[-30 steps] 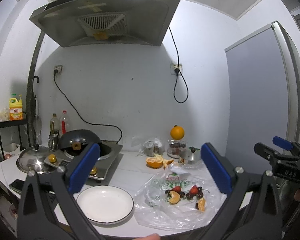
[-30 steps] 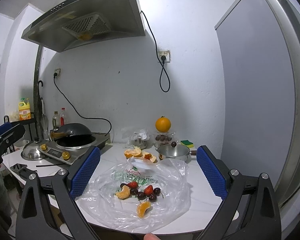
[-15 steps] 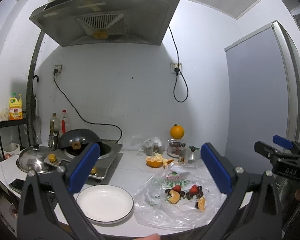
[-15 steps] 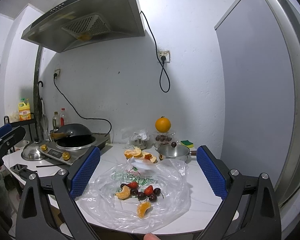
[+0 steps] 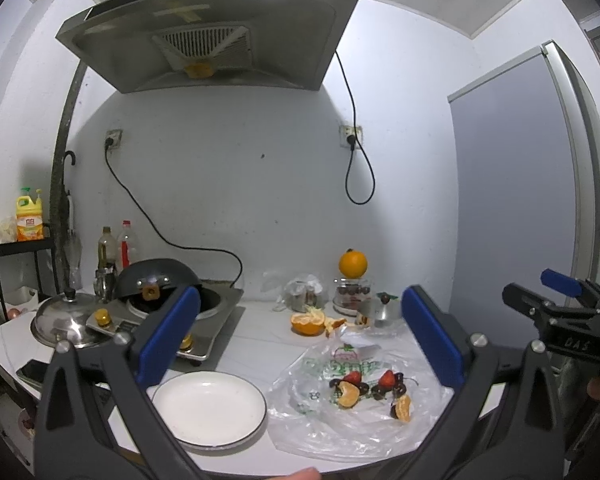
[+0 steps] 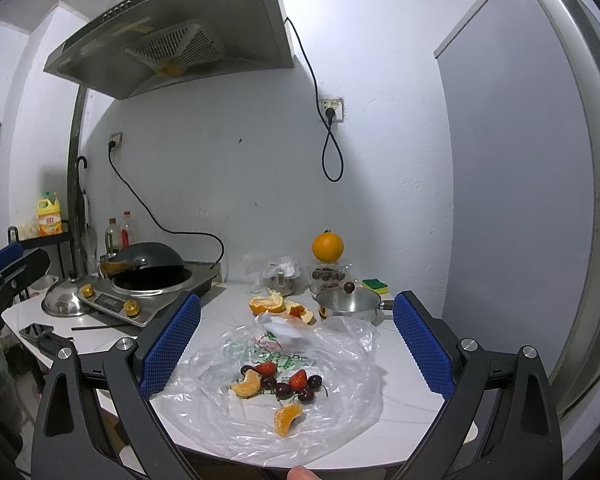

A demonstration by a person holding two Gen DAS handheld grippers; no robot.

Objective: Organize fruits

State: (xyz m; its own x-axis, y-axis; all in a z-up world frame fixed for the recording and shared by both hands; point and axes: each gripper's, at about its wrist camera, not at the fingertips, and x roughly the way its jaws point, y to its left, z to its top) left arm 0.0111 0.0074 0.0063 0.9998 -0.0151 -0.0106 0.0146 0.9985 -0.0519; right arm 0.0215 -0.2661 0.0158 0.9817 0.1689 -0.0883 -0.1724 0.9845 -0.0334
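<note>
We see the fruit pile on a clear plastic bag (image 6: 268, 392): two strawberries (image 6: 297, 379), dark cherries (image 6: 283, 390), two orange segments (image 6: 287, 419), loosely clustered. White plate (image 5: 210, 410) sits at the bag's 9 o'clock. Left gripper (image 5: 300, 340) and right gripper (image 6: 296, 340) both spread wide, holding nothing, above the counter (image 6: 228, 320).

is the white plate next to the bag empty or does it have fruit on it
Empty. The white plate shows only bare surface; the fruit pieces lie on the plastic bag beside it.

I see plate (image 5: 210, 410) left of bag (image 5: 360, 400) | fruit pieces (image 6: 278, 384) on bag | stove (image 5: 196, 320) behind plate | pot (image 6: 348, 304) behind bag
</note>
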